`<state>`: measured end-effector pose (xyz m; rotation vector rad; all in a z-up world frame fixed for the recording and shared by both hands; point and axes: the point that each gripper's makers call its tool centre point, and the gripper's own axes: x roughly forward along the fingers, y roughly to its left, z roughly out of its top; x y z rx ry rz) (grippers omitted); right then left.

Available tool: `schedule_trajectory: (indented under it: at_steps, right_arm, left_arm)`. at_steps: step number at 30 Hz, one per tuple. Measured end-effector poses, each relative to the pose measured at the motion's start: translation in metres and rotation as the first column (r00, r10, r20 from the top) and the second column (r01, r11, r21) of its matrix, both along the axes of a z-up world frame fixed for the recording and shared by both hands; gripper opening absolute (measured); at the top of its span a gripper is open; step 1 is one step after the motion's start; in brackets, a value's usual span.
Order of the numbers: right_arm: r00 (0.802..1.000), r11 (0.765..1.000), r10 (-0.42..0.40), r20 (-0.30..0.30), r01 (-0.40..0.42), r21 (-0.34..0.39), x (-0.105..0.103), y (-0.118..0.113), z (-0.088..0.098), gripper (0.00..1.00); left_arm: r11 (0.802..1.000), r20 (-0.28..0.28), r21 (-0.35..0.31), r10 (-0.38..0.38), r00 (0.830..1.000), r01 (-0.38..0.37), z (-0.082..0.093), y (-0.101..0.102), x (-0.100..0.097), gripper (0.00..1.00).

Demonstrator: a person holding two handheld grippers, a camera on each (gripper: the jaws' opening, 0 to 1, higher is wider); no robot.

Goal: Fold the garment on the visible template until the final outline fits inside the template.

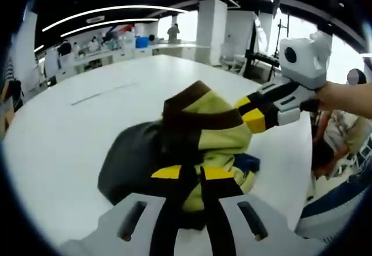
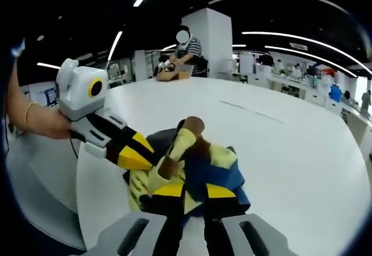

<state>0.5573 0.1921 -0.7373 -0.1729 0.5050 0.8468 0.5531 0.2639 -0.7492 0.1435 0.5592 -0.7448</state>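
Nearest, the left tongs (image 1: 193, 173) and right tongs (image 2: 189, 191) both pinch a bunched yellow, brown and blue garment (image 1: 212, 131). It lies on a white desk (image 1: 75, 122).

No legible txt, labels, brands or nos. anywhere in either view.

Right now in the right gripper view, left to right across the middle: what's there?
Person's hand → left claw, shut on the garment → bunched garment, yellow, brown and blue → bare white table.
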Motion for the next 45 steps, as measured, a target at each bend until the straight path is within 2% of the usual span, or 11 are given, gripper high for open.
schedule_trajectory:
  at_steps: [6,9,14,19,28,35,40,45]
  right_arm:
    - [1.0,1.0,0.002,-0.009,-0.002,-0.011,0.001,0.003,-0.003,0.0]
    - [1.0,1.0,0.001,-0.011,-0.001,-0.018,0.001,0.003,-0.004,0.0]
    - [1.0,1.0,-0.014,0.002,0.014,-0.02,0.002,0.001,0.001,0.0]
    - [0.999,0.999,-0.033,0.021,0.033,-0.008,0.003,-0.003,0.012,0.0]
    - [0.993,0.996,-0.089,0.072,0.087,0.022,0.016,-0.018,0.042,0.0]
    - [0.982,0.983,-0.168,0.08,0.161,0.085,0.032,-0.036,0.061,0.0]
    - [0.975,0.978,-0.205,0.083,0.199,0.069,0.041,-0.051,0.062,0.0]
    - [0.965,0.967,-0.253,0.074,0.25,0.053,0.048,-0.068,0.062,0.0]
  left_arm:
    - [1.0,-0.015,-0.017,0.012,1.0,-0.012,-0.001,0.002,0.003,0.01]
    - [1.0,-0.012,-0.018,0.014,1.0,-0.014,0.001,0.002,0.001,0.0]
    - [1.0,0.017,-0.02,0.021,1.0,-0.02,0.011,0.004,-0.001,0.0]
    - [0.997,0.044,-0.047,0.064,0.997,-0.062,0.028,0.012,0.002,0.0]
    - [0.984,0.092,-0.103,0.155,0.984,-0.146,0.066,0.04,0.016,0.0]
    - [0.97,0.128,-0.112,0.229,0.965,-0.215,0.084,0.069,0.029,0.0]
    - [0.961,0.142,-0.098,0.27,0.952,-0.258,0.089,0.091,0.037,0.0]
    - [0.954,0.146,-0.071,0.3,0.943,-0.292,0.087,0.112,0.038,0.0]
